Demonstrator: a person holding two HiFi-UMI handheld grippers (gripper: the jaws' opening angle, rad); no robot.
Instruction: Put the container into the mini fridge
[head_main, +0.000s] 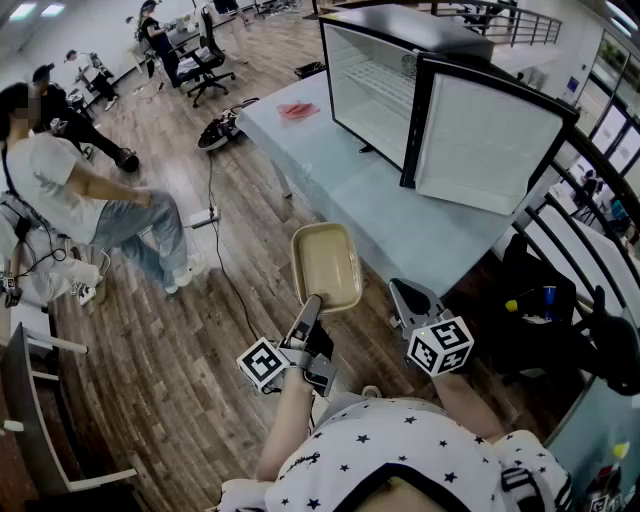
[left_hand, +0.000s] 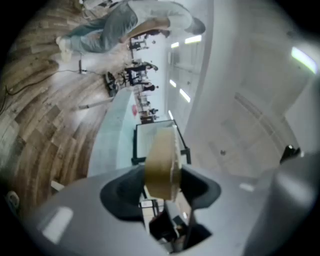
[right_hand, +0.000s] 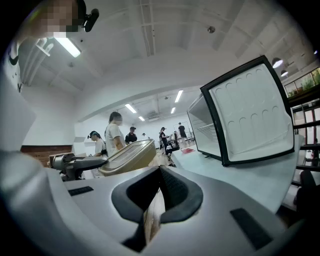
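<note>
A shallow tan container (head_main: 325, 268) hangs in the air just off the table's near edge, with my left gripper (head_main: 311, 304) shut on its near rim. In the left gripper view the container (left_hand: 161, 162) stands edge-on, pinched between the two pads of the left gripper (left_hand: 161, 189). My right gripper (head_main: 408, 296) is beside it to the right, shut and holding nothing; its pads (right_hand: 172, 187) meet in the right gripper view. The black mini fridge (head_main: 385, 85) stands on the table with its door (head_main: 490, 140) swung wide open and the white inside bare.
The pale blue table (head_main: 380, 225) carries the fridge and a small red thing (head_main: 297, 110) at its far end. A seated person (head_main: 70, 190) and a cable (head_main: 215, 215) are on the wood floor at left. A black railing (head_main: 580, 240) runs along the right.
</note>
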